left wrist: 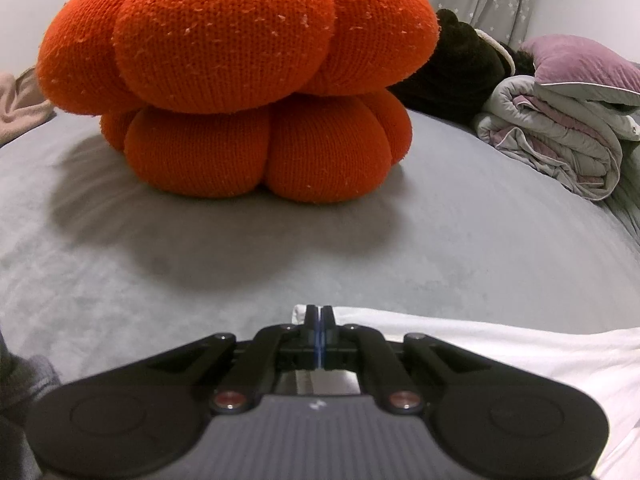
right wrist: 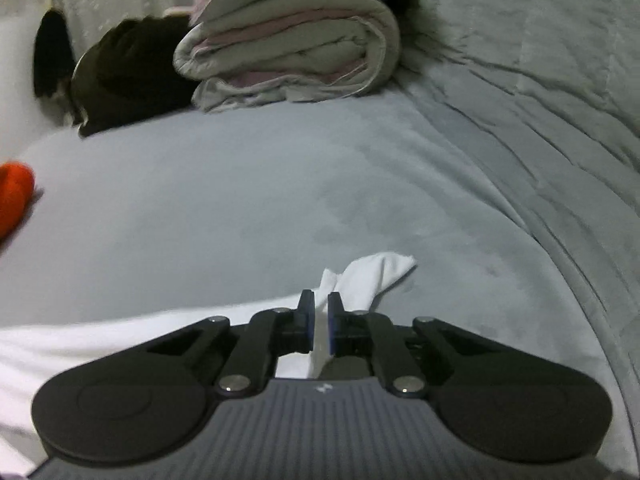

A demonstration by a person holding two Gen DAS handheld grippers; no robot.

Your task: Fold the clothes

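Note:
A white garment (left wrist: pixel 500 344) lies flat on the grey bed sheet (left wrist: pixel 360 248), running to the right from my left gripper (left wrist: pixel 321 312). That gripper is shut, its fingertips pinched on the garment's near left corner. In the right wrist view the same white garment (right wrist: pixel 100 340) spreads to the left. Its right corner (right wrist: pixel 380 276) sticks up in a crumpled point past my right gripper (right wrist: pixel 319 300). The jaws there stand narrow with a fold of white cloth squeezed between the pads. Both grippers sit low over the sheet.
A big orange knitted cushion (left wrist: pixel 248 80) stands close ahead of the left gripper. Behind it are a dark plush item (left wrist: pixel 460 68), a folded grey-pink quilt (left wrist: pixel 560 136) and a purple pillow (left wrist: pixel 580 64). A rumpled grey quilted cover (right wrist: pixel 540 80) rises on the right.

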